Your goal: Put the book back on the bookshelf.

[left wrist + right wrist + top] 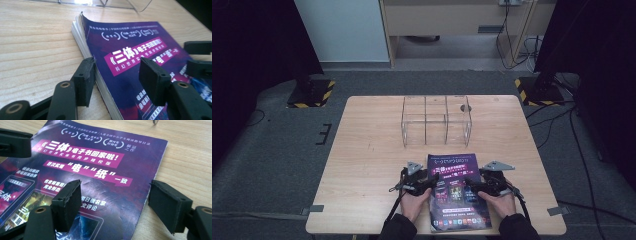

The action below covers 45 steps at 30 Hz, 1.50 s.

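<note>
Down near the front edge of the pale wood-grain table lies a glossy purple booklet, thick with white pages, its far left corner curling upward. Each matte black claw straddles one side edge. On the left claw, one ribbed pad touches the page stack while the other hovers above the cover, so nothing is gripped. Jaws of the right claw stand wide. Behind sits a clear acrylic box, divided into compartments.
</note>
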{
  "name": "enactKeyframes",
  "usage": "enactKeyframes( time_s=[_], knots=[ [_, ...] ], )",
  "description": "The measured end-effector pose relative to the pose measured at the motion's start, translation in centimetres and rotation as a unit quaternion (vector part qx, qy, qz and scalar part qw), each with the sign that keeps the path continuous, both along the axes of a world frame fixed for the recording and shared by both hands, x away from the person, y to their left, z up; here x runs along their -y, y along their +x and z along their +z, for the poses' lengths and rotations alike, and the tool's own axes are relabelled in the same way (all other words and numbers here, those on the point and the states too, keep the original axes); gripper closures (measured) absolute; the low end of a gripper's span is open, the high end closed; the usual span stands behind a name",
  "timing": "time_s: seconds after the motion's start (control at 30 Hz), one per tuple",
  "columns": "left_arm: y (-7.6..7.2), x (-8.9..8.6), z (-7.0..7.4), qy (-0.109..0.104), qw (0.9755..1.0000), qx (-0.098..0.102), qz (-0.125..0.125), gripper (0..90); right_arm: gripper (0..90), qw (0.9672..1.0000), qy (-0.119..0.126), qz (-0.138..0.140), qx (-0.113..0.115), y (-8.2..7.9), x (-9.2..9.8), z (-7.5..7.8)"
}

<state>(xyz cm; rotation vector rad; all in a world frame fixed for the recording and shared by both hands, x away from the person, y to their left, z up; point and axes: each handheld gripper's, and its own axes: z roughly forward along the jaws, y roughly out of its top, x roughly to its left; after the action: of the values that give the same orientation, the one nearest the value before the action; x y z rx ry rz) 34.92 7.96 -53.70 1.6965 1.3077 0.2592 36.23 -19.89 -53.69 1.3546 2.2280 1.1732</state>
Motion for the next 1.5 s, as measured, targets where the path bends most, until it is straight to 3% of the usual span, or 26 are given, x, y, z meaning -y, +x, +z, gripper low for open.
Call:
enactKeyframes(
  time_s=[0.13, 0.27, 0.37, 0.47, 0.63, 0.83, 1.03, 1.33, 1.5],
  knots=[
    [-0.3, -0.3, 0.2, -0.027, 0.9995, 0.015, -0.011, 46.8, 28.0, 1.0000, 0.003, -0.004, 0.001, 0.1, 0.1, 0.0],
    [-0.7, 0.0, 0.8, -0.054, 0.9974, 0.038, -0.029, 47.6, 28.6, 1.0000, 0.003, -0.004, 0.001, 0.1, 0.1, 0.0],
    [-1.0, 0.7, 1.2, -0.039, 0.9970, 0.056, -0.038, 47.2, 28.9, 1.0000, 0.004, -0.004, 0.000, 0.1, 0.2, 0.0],
    [-0.9, 0.6, 0.9, -0.032, 0.9978, 0.046, -0.034, 44.2, 29.2, 1.0000, 0.006, -0.003, 0.000, 0.1, 0.3, 0.0],
    [-0.9, 0.3, 0.8, -0.053, 0.9972, 0.035, -0.039, 43.8, 30.5, 0.9999, 0.007, -0.007, -0.001, 0.0, 0.3, 0.0],
    [-1.4, 0.5, 0.8, -0.055, 0.9965, 0.033, -0.054, 43.9, 30.6, 0.9999, 0.009, -0.011, 0.000, 0.0, 0.3, 0.0],
    [-0.8, 0.6, 0.9, -0.046, 0.9974, 0.020, -0.052, 49.4, 30.9, 0.9999, 0.008, -0.011, 0.000, 0.0, 0.3, 0.0],
    [0.4, 1.1, 0.8, -0.039, 0.9981, 0.021, -0.043, 41.6, 31.6, 0.9998, 0.014, -0.016, -0.002, -0.1, 0.6, 0.0],
    [0.5, 1.0, 0.7, -0.042, 0.9979, 0.019, -0.045, 41.6, 31.8, 0.9998, 0.012, -0.014, 0.000, -0.2, 0.6, 0.0]
  ],
)
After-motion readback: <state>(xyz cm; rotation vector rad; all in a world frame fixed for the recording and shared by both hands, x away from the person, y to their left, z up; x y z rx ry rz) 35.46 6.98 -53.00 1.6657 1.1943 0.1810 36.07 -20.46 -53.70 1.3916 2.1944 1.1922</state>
